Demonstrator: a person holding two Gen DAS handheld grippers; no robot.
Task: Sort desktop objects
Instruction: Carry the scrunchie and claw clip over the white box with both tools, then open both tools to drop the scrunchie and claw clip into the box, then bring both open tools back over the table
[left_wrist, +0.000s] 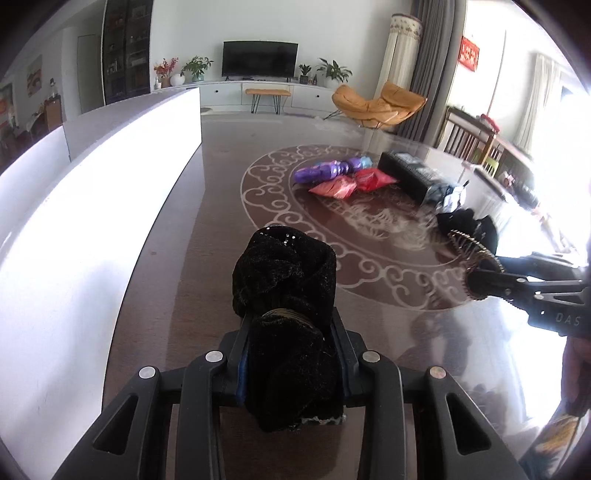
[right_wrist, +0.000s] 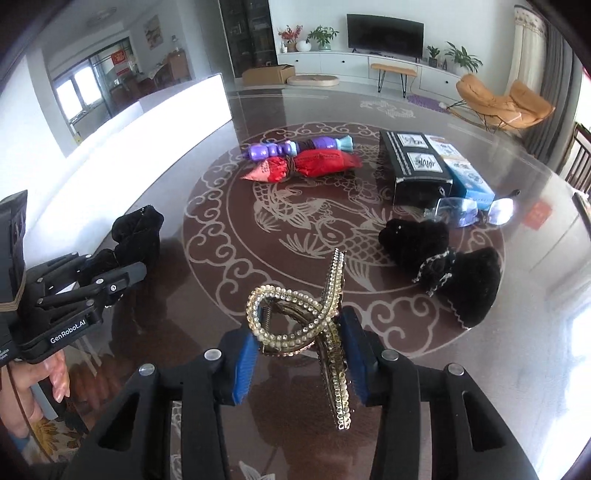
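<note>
Glossy table (right_wrist: 517, 155) — rhinestone hair clip (right_wrist: 314, 325) between right gripper (right_wrist: 301, 354) pads

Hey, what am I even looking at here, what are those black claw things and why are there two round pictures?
Each claw is a hand-held gripper with a fisheye camera looking along its fingers. The left wrist view shows the left gripper shut on a black velvet bow. The right wrist view shows the right gripper shut on a rhinestone hair claw. On the glass table lie another black bow, glasses, boxes and coloured bows.
</note>
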